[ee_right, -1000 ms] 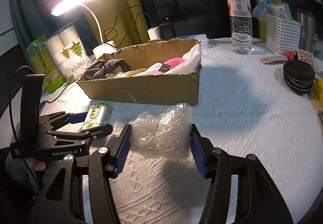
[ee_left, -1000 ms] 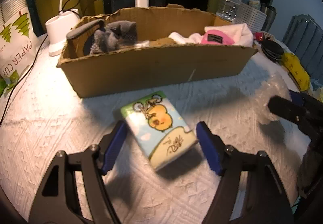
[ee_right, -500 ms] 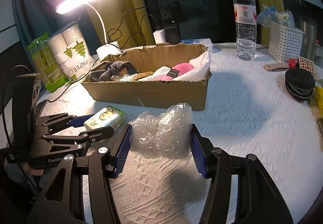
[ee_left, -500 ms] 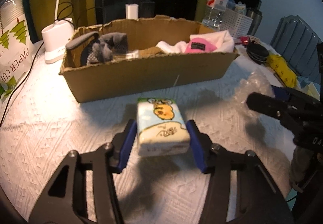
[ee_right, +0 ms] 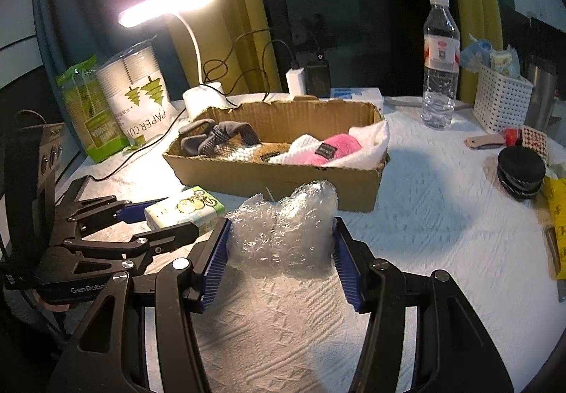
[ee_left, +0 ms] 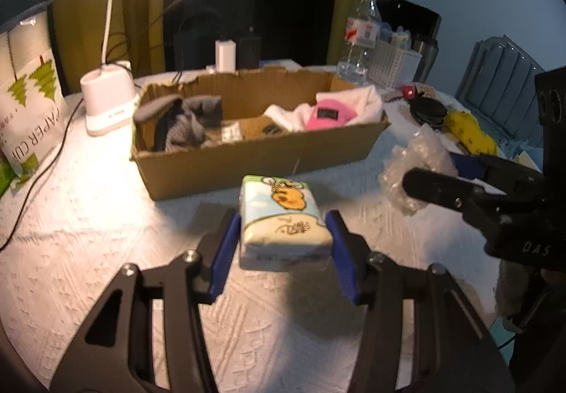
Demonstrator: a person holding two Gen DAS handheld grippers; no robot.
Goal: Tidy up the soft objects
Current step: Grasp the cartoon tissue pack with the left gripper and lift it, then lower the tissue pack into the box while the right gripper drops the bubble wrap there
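Tissue pack (ee_left: 284, 223), with a yellow duck drawn on it, is squeezed between the blue jaws of the left gripper (ee_left: 284, 241) and is held just above the white counter (ee_left: 88, 251); these jaws have just been closing on it. Bubble wrap (ee_right: 283, 233) is gripped between the jaws of the right gripper (ee_right: 281, 251), also a little off the counter. Both soft things are held side by side, near each other but not touching. Right behind them a long cardboard box (ee_right: 283, 180) is set across the way. Inside it, grey socks (ee_right: 219, 138) are piled at the left end, and a pink cloth (ee_right: 332, 149) is laid on a white cloth (ee_right: 368, 142) at the right end, with some bare floor left in the middle. Behind the box a lit desk lamp (ee_right: 169, 4), a pack of paper cups (ee_right: 138, 96) and some black cables are seen. To the right a water bottle (ee_right: 438, 64), a white basket (ee_right: 502, 99) and a round black case (ee_right: 520, 173) are kept well apart from the box.
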